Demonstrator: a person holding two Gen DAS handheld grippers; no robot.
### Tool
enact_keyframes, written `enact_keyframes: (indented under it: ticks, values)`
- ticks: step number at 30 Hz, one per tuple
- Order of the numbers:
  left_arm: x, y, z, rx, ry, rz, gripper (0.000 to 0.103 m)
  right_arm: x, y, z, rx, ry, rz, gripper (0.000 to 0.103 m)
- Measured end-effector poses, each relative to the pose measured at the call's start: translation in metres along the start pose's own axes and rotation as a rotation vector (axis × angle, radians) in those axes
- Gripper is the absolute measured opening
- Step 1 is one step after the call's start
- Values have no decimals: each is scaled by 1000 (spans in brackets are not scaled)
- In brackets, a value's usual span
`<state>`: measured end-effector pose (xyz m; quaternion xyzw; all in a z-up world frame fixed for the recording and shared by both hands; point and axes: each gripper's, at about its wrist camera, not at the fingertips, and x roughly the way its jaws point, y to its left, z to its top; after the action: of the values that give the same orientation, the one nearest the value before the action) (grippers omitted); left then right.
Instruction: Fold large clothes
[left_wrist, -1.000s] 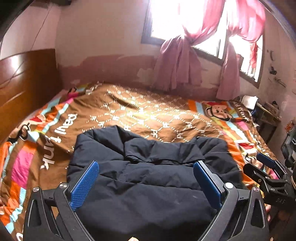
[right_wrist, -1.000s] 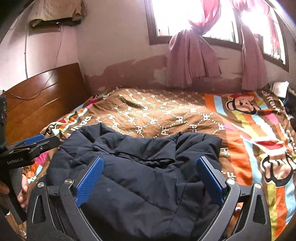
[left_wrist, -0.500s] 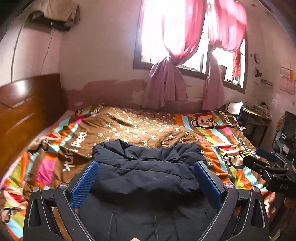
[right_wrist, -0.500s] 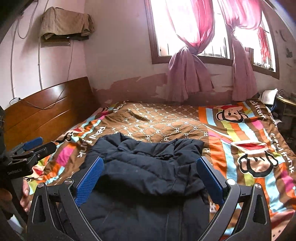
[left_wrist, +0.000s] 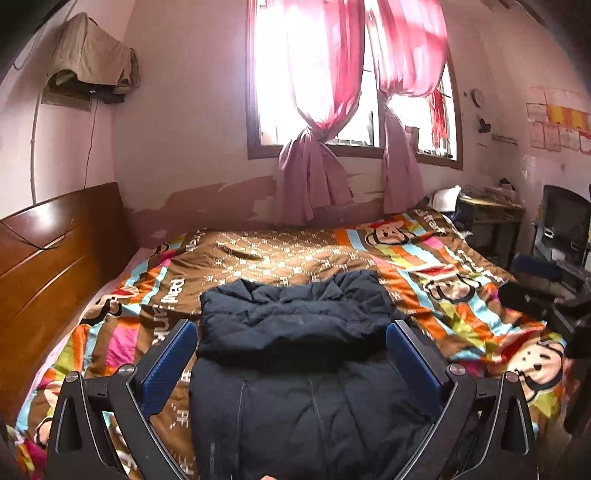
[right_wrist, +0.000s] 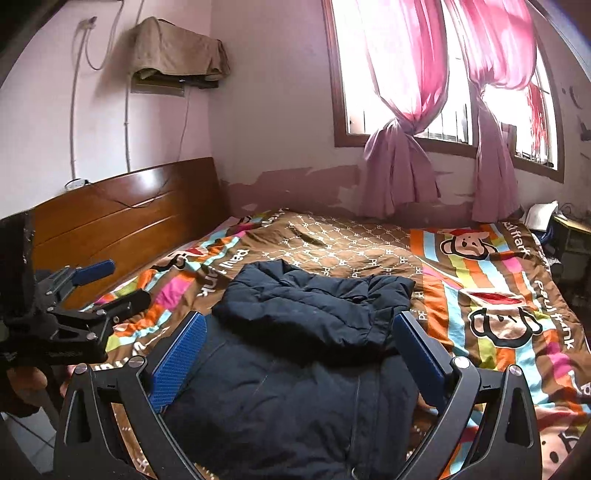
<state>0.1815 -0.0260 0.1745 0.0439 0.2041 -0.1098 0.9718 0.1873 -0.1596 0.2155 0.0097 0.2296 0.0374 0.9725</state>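
On the bed (left_wrist: 461, 295), a dark padded jacket (left_wrist: 295, 321) lies at 6 o'clock, its top folded back toward the hem, apparently to shorten it. Left gripper (left_wrist: 291, 354) and right gripper (right_wrist: 299, 350) hover above it, jaws wide, holding nothing.

Left gripper (left_wrist: 291, 354) and right gripper (right_wrist: 299, 347) both have fingers spread wide, empty, pointing toward 12 o'clock.
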Motion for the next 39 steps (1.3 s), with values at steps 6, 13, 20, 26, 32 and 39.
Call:
enact_keyframes:
  ticks: [6,13,20,26,32,39]
  values:
    - [-27,3,-38,24,-11,-41,103,-37,6,-30,-16,-28,-11,99]
    - [-37,5,-85,73,20,-20,103,-46,1,-79,-18,24,-39,99]
    - [-20,26,-142,34,122,-33,103,-34,-8,-138,-53,96,-85,99]
    - [8,27,-199,63,257,-40,103,-5,-18,-183,-20,203,-100,99]
    - [35,21,-243,161,392,-30,103,22,-22,-225,25,337,-79,99]
    - [58,24,-281,233,518,26,103,53,-19,-255,-11,495,-111,99]
